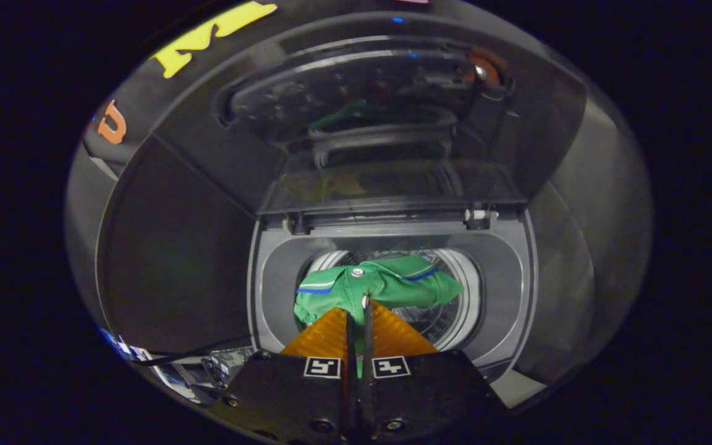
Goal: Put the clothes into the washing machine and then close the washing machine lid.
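Note:
A green shirt (381,285) with blue and white trim hangs from my gripper (359,309), whose fingers are shut on a fold of the cloth. The shirt dangles over the round drum opening (449,309) of the top-loading washing machine (510,278), just beyond the fingertips. The machine's lid (393,123) stands raised behind the opening, with a dark glass panel that mirrors the scene. Part of the drum's metal wall shows past the shirt on the right.
The washer's grey top surround (275,278) frames the drum. A dark panel (170,259) rises to the left of the machine. A cable (183,355) and some small items lie low on the left, beside the gripper's body.

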Motion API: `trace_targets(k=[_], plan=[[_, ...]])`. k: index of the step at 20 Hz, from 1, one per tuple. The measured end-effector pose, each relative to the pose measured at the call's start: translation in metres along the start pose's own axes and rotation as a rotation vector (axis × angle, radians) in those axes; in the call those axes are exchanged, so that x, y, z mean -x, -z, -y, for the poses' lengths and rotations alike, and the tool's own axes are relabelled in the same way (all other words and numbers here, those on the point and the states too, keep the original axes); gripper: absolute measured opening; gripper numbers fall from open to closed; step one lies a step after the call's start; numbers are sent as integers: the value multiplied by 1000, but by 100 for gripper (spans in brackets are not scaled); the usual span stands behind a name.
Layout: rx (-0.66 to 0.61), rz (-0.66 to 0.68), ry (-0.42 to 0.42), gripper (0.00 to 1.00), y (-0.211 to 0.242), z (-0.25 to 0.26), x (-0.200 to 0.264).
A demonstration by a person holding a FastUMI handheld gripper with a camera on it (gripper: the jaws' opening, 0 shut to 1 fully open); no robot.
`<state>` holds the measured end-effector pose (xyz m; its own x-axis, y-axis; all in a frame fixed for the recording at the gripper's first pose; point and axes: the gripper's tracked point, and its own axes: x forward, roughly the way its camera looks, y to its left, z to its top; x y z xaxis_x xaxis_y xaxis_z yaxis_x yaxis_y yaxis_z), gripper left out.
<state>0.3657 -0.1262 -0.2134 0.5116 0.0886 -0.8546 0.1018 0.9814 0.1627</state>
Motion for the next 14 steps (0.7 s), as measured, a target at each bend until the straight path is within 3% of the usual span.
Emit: trace_targets(k=[5,9,12,13,14], plan=[[-51,12,55,5,10,25,-39],[-62,-13,53,8,13,32,-51],[-33,-27,34,16,12,29,-44],[-27,-23,29,28,9,25,-38],[-19,-24,27,33,8,23,-28]])
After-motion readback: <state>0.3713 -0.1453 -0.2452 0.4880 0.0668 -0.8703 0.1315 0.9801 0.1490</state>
